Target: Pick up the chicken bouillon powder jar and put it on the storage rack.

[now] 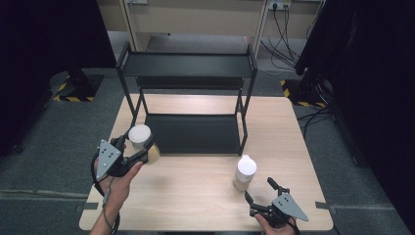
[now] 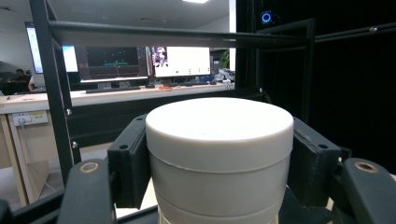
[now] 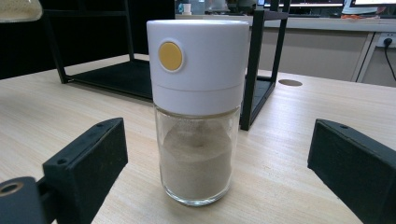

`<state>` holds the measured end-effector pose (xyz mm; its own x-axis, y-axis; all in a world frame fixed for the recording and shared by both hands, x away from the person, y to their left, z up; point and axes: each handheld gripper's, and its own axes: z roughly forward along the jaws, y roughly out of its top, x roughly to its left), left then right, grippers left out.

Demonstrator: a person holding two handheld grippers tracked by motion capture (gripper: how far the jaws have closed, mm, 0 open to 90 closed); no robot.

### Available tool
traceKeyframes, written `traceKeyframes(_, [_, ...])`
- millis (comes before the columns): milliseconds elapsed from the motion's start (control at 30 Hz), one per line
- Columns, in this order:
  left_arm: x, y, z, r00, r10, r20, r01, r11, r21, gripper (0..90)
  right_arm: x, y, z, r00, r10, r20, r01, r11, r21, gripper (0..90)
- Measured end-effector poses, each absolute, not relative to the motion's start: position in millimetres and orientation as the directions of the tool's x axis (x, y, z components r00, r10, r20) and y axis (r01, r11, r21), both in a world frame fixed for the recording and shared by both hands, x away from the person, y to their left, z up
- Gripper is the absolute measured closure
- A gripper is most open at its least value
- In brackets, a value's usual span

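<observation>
white-capped jar (image 2: 219,154) clamped in the left gripper (image 1: 133,152), a second shaker (image 3: 197,105) waiting in front of the right one.

both black jaws of the left gripper press against the jar's cap, holding it upright above the table's (image 1: 195,196) front-left part, just before the lower shelf of the black rack (image 1: 188,66). the right gripper (image 1: 259,193) sits near the table's front edge with its jaws spread wide (nothing between them), and the second shaker, white cap with a yellow button over glass holding pale powder, stands on the wood just ahead of it.
</observation>
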<state>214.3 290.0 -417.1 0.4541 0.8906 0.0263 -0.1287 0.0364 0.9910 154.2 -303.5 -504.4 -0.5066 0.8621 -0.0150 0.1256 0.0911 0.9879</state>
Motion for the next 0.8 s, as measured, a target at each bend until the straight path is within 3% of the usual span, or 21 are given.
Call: traceKeyframes(800, [230, 286, -385, 0.439, 0.898, 0.034, -0.163, 0.042, 0.986, 33.3, 154, -304, -505, -0.503, 0.864, -0.008, 0.128, 0.084, 0.988, 5.2])
